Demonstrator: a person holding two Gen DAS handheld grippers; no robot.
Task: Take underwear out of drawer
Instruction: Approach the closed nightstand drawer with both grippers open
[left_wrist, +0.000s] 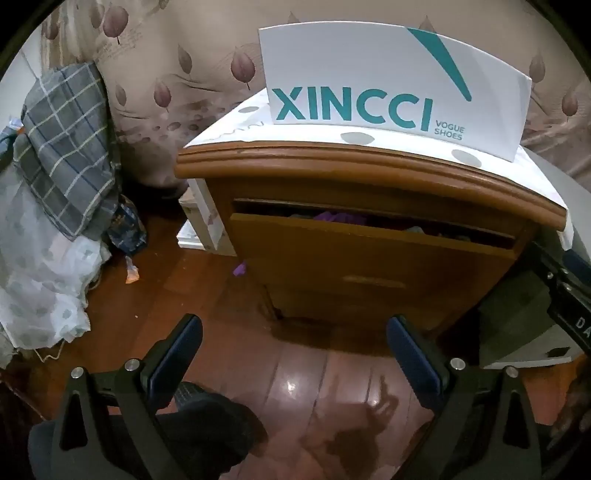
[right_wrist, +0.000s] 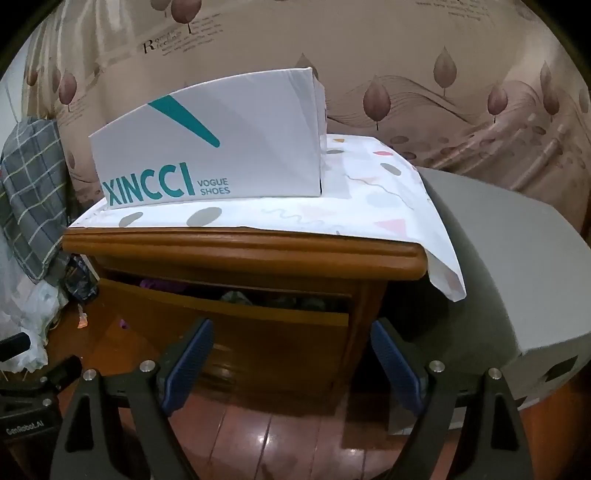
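A wooden nightstand (left_wrist: 369, 170) (right_wrist: 240, 251) stands ahead with its top drawer (left_wrist: 369, 258) (right_wrist: 229, 325) pulled out a little. Through the gap show crumpled clothes, among them a purple piece (left_wrist: 340, 218) (right_wrist: 159, 285) and a grey-green piece (right_wrist: 236, 297). My left gripper (left_wrist: 295, 332) hangs open above the floor in front of the drawer, nothing between its blue pads (left_wrist: 177, 354). My right gripper (right_wrist: 291, 336) is open too, facing the drawer front, with nothing held. The right gripper's body (left_wrist: 561, 295) shows at the right edge of the left wrist view.
A white XINCCI shoe box (left_wrist: 388, 85) (right_wrist: 214, 155) sits on a patterned cloth (right_wrist: 369, 199) on the nightstand. A grey box (right_wrist: 517, 288) stands to the right. Plaid fabric (left_wrist: 66, 147) and white bedding (left_wrist: 37, 280) lie left. A small purple scrap (left_wrist: 240, 268) lies on the reddish wooden floor (left_wrist: 295, 387).
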